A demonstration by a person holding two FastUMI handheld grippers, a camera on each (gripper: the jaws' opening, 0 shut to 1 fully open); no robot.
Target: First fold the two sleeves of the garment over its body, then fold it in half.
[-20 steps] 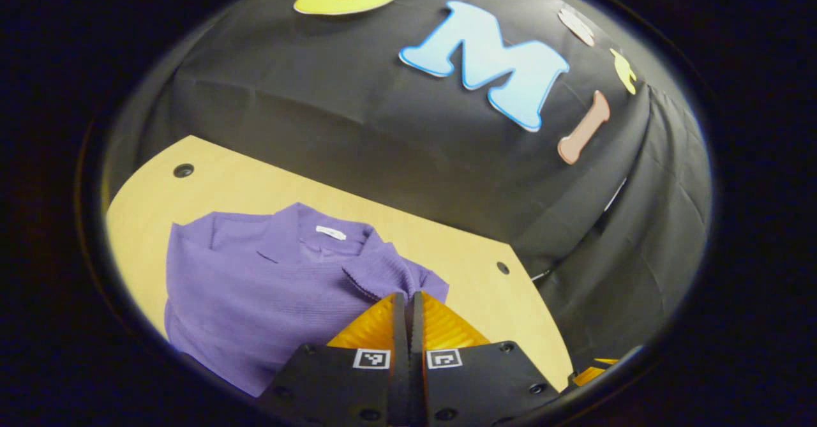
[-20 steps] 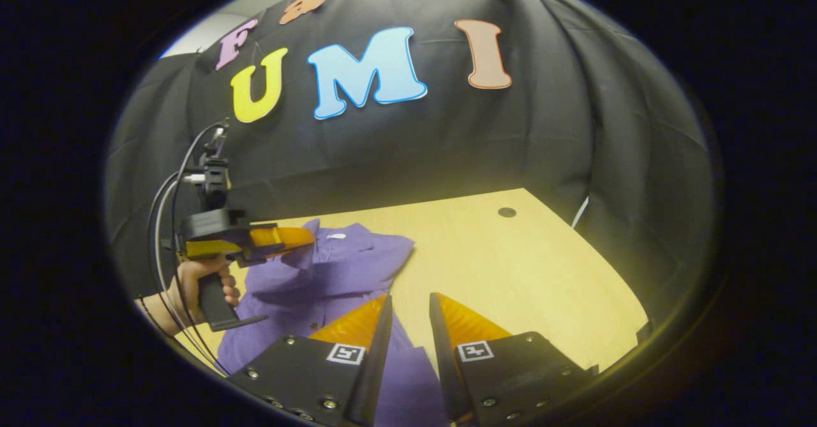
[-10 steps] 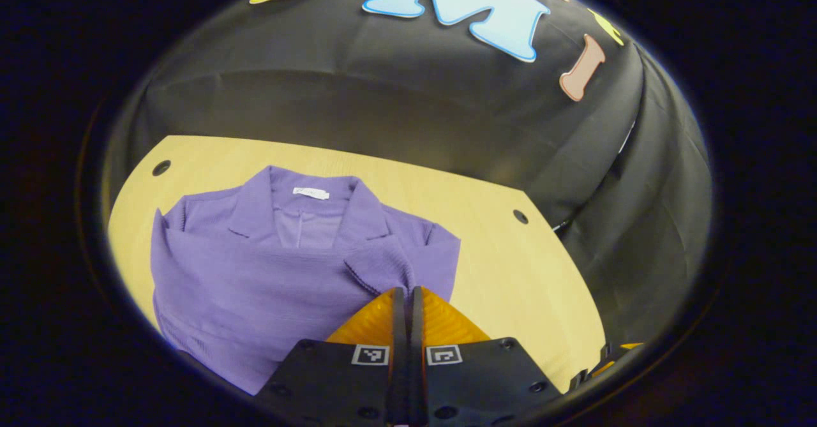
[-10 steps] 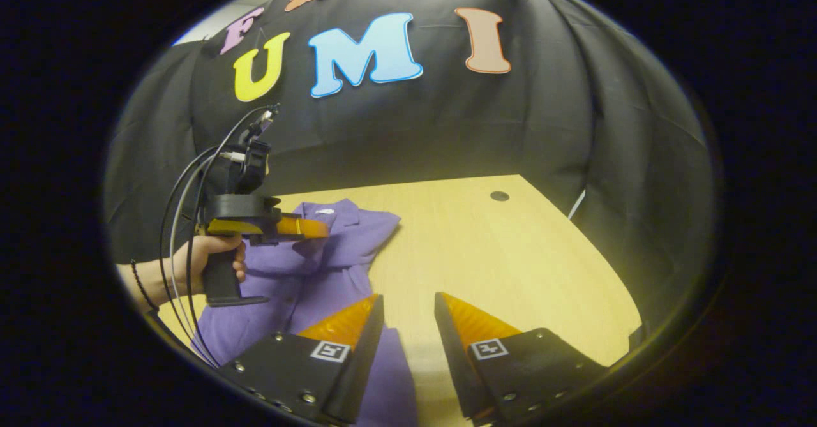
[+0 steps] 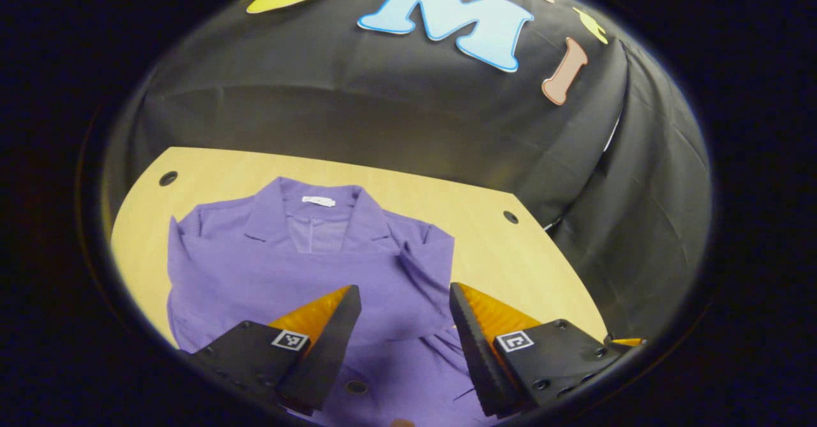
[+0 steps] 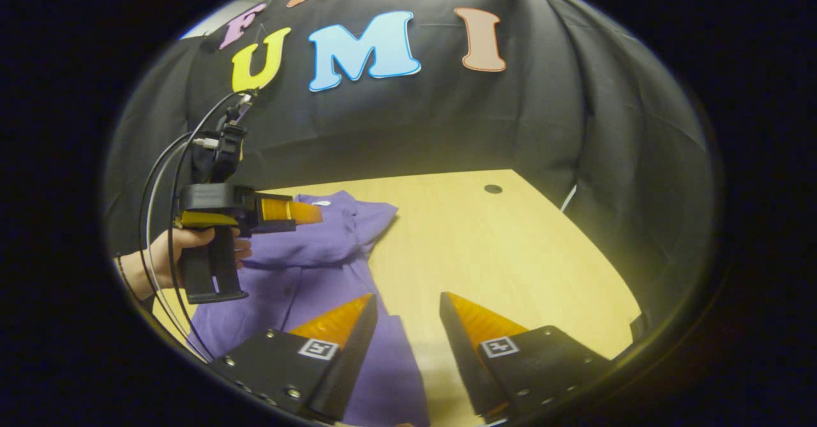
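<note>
A purple collared garment [image 5: 287, 267] lies flat on the wooden table [image 5: 498, 261], collar toward the far wall. Its sleeve [image 5: 424, 267] on the right of the left gripper view is folded in over the body. My left gripper [image 5: 403, 288] hovers open just above that sleeve, nothing between its fingers. In the right gripper view the garment [image 6: 319, 248] lies to the left, and the left gripper [image 6: 300, 212] hangs over it, held by a hand [image 6: 169, 254]. My right gripper [image 6: 407, 297] is open above the garment's right edge and bare table [image 6: 510, 254], holding nothing.
The black cloth wall closes the table's far and right sides. Small round holes [image 5: 509, 216] [image 5: 168, 178] [image 6: 492, 189] mark the tabletop corners. Cables [image 6: 159, 178] loop from the left gripper. Bare wood lies to the right of the garment.
My left gripper was shut on the sleeve; it has opened and let go, and the sleeve now rests on the body. The right gripper has barely moved.
</note>
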